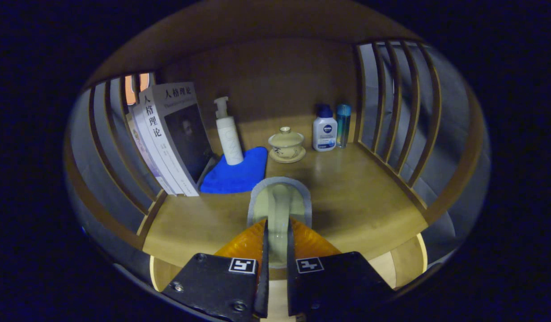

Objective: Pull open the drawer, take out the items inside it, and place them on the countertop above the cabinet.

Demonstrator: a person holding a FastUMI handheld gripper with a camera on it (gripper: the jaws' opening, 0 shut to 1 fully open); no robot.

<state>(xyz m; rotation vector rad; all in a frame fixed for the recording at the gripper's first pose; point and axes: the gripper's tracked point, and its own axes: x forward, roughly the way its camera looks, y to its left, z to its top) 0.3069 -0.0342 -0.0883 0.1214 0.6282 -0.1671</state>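
**Gripper clamped on pale cup over the countertop**

Gripper (277, 250): both fingers are closed on a pale green, grey-rimmed cup (279, 210), pressing its thin rim or handle edge from either side. The cup is seen edge-on, so its exact shape is unclear. It hangs just ahead of the fingers, above the front part of the wooden countertop (369, 201).

Handling, judged: looks like glazed ceramic or hard plastic. Stiff, smooth, likely slippery, possibly fragile. Light enough for an edge grip, but it may swing; lower it gently and release only once it touches.

Containers on the countertop:
- 1 lidded tea bowl on saucer (286, 144), lid on, contents hidden.
- 1 white pump bottle (228, 134) standing on a blue cloth (237, 172).
- 1 white lotion bottle (325, 130), with 1 slim blue bottle (343, 124) just beside it.
- Books (168, 134) lean against the left slatted rail.
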